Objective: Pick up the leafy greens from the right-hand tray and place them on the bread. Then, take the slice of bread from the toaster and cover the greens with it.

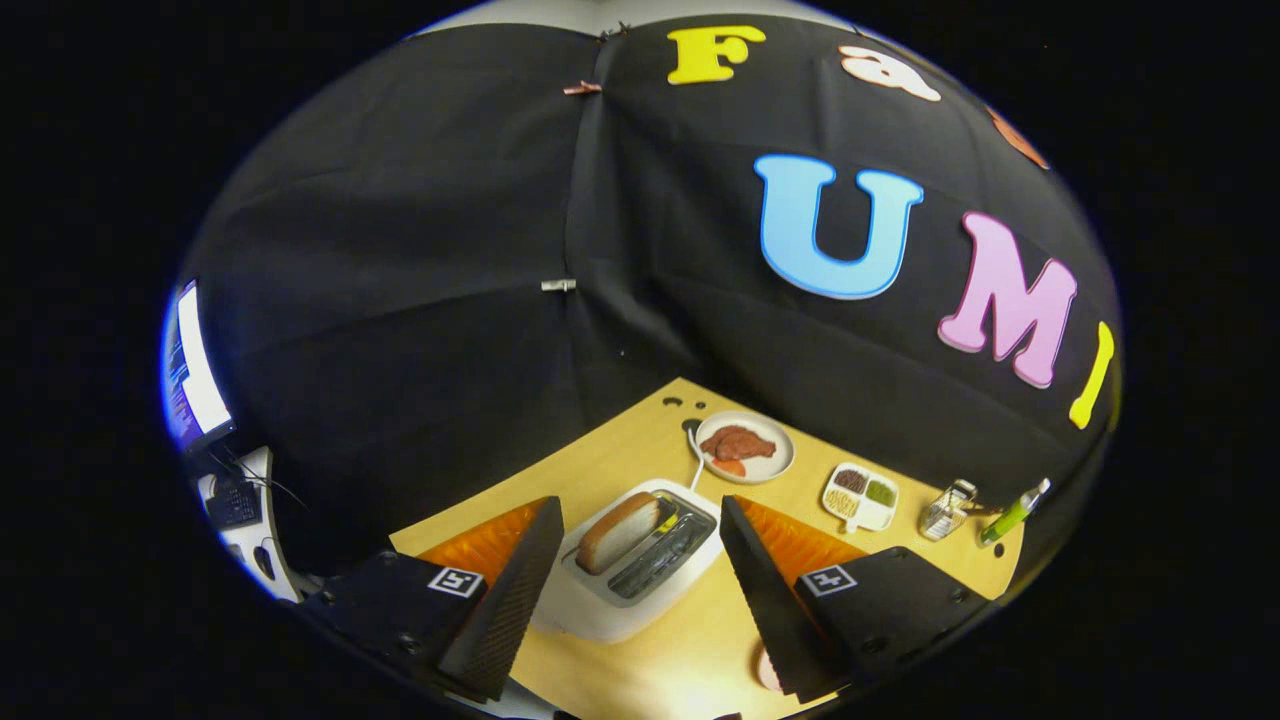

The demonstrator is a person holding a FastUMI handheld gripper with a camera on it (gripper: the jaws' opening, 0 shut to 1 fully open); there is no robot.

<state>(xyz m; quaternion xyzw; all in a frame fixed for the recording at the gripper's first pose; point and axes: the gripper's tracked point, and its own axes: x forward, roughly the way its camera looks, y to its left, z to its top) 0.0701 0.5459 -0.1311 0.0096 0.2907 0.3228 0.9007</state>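
Note:
My gripper (pixel 640 503) is held high above the wooden table (pixel 690 640) and is open, with nothing between its black fingers (pixel 515 590). Below the gap stands a white toaster (pixel 600 605), and a slice of bread (pixel 617 531) sticks up out of its left slot. Beyond the toaster lies a round white plate (pixel 775 462) carrying a brown patty-like piece (pixel 738 441) and a red-orange slice (pixel 729 466). To the right of the plate is a white divided tray (pixel 860 497) with brown, green and pale fillings.
A white cord (pixel 695 462) runs from the toaster toward the plate. Right of the divided tray stand a small metal grater (pixel 947 510) and a green-and-white tool (pixel 1012 515). A pale rounded edge (pixel 765 668) peeks out beside the right finger. A lit screen (pixel 195 370) glows off the table's left.

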